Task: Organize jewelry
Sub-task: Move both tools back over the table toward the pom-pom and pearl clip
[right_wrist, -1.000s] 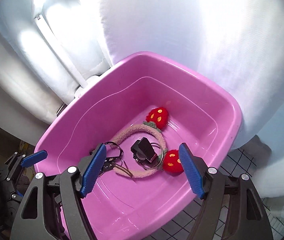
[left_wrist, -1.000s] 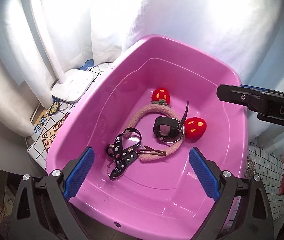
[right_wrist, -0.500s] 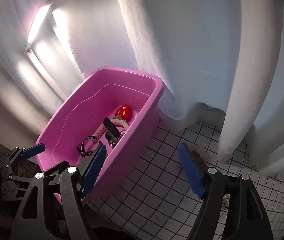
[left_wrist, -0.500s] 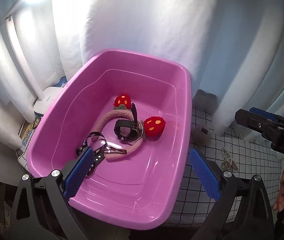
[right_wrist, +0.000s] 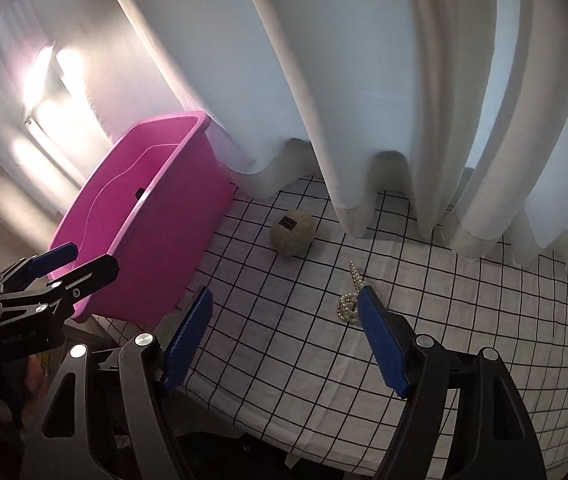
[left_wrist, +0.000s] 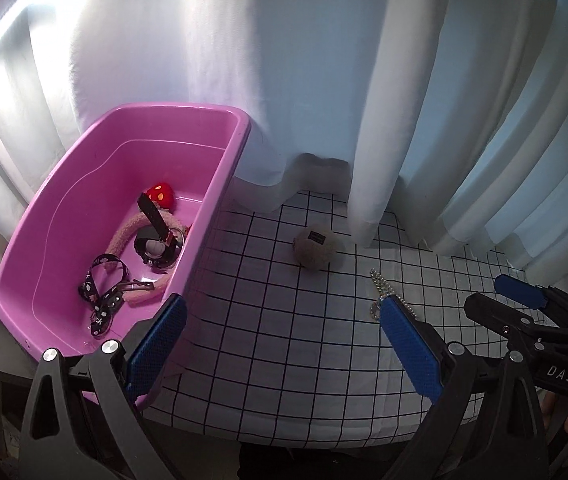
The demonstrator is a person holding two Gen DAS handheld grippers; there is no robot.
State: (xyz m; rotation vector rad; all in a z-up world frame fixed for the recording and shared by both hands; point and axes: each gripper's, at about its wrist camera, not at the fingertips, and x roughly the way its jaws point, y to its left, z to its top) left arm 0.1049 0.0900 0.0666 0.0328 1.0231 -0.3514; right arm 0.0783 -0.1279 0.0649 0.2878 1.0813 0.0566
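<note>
A pink plastic tub (left_wrist: 220,184) (right_wrist: 172,216) stands at the left on a checked cloth. In it lie a plush headband with red strawberries (left_wrist: 160,194), a black watch (left_wrist: 156,240) and a black printed strap (left_wrist: 102,292). A beige fuzzy ball (left_wrist: 315,246) (right_wrist: 293,232) and a pearl chain (left_wrist: 381,290) (right_wrist: 349,300) lie on the cloth to the right of the tub. My left gripper (left_wrist: 280,344) is open and empty above the cloth near the tub's corner. My right gripper (right_wrist: 284,336) is open and empty, its right finger close to the chain.
White curtains (left_wrist: 383,100) (right_wrist: 363,80) hang down onto the back of the white grid-patterned cloth (left_wrist: 284,320) (right_wrist: 463,320). The cloth's front edge runs just before the grippers. Each gripper shows in the other's view, at the right (left_wrist: 523,320) and at the left (right_wrist: 44,280).
Both grippers have pulled back and swung right, from over the tub to over the cloth. The ball and the pearl chain have come into view. Both stay open.
</note>
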